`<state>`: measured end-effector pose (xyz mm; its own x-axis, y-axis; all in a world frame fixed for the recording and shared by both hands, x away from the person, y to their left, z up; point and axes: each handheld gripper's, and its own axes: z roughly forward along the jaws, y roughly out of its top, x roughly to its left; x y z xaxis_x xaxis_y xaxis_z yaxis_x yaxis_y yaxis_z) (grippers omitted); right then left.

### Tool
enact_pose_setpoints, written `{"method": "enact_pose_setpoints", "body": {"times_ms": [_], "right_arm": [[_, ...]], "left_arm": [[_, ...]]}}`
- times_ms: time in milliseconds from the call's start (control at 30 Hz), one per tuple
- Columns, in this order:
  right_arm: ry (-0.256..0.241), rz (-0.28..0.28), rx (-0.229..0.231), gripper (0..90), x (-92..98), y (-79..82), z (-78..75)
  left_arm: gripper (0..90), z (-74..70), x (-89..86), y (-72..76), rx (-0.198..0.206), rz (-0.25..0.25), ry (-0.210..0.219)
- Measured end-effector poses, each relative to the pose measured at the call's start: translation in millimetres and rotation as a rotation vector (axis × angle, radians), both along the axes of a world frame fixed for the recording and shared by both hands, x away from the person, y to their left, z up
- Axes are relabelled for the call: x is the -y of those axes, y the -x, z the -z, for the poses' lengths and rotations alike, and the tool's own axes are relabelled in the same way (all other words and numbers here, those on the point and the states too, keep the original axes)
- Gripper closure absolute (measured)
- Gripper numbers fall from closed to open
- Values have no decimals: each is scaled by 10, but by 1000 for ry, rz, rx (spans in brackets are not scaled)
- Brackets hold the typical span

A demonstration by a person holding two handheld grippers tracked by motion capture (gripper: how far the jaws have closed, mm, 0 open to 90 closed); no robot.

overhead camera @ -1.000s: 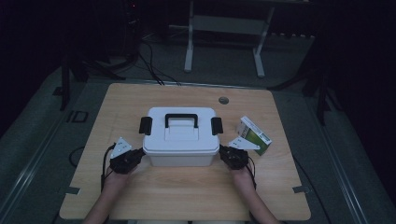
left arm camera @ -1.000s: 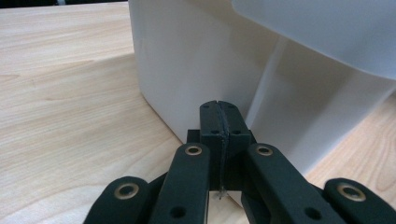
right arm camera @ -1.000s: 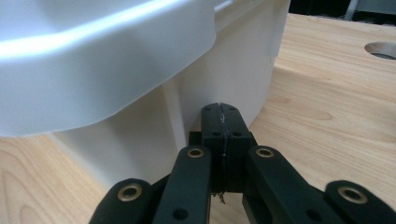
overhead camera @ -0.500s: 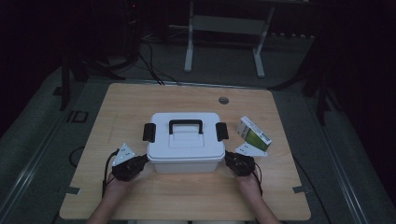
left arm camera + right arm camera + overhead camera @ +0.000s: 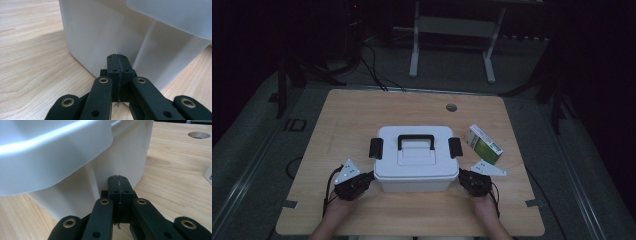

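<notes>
A white plastic box with a black handle and a black latch on each side stands mid-table. My left gripper is shut with nothing in it, its tips pressed against the box's lower left wall. My right gripper is shut as well, its tips against the box's lower right wall under the lid's rim. In the gripper views the left gripper and the right gripper show their jaws closed flat together.
A green and white carton lies on the wooden table right of the box. A round cable hole sits near the far edge. A metal stand and cables are on the floor beyond.
The box has slid toward the near edge of the table, pushed from both sides, and both grippers have come back with it.
</notes>
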<state>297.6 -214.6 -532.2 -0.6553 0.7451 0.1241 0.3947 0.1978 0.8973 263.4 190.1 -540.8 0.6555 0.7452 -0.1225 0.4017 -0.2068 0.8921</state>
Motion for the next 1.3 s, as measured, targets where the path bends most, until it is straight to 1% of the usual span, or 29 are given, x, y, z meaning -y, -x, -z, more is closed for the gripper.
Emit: {"method": "enact_pose_setpoints", "body": {"times_ms": [33, 133, 167, 300, 467, 600, 900, 1033, 1167, 1300], "right_arm": [[4, -1, 6, 900, 6, 14, 2], [1, 0, 7, 900, 33, 52, 3], [0, -2, 5, 900, 41, 61, 3], [2, 3, -1, 900, 63, 118, -4], [7, -3, -6, 900, 82, 141, -13], [-11, -4, -12, 900, 114, 172, -4], [-36, -12, -22, 900, 139, 314, 13], [-34, -15, -22, 900, 141, 348, 11], [-36, -15, -28, 900, 146, 374, 9], [-51, -18, -32, 900, 171, 425, 19]], "left_arm": [[899, -1, 3, 10, 2, 7, -4], [898, 3, 13, 36, 3, 17, 0], [899, 5, 17, 45, -4, 20, 9], [898, 7, 27, 69, -5, 27, 11], [898, 4, 43, 93, -9, 38, 12], [898, 1, 51, 125, -10, 47, 11], [898, 0, 36, 225, -12, 69, 10], [898, -8, 42, 255, 0, 70, -8], [898, -7, 41, 267, -10, 77, 2], [898, 2, 40, 297, -6, 84, 6]]}}
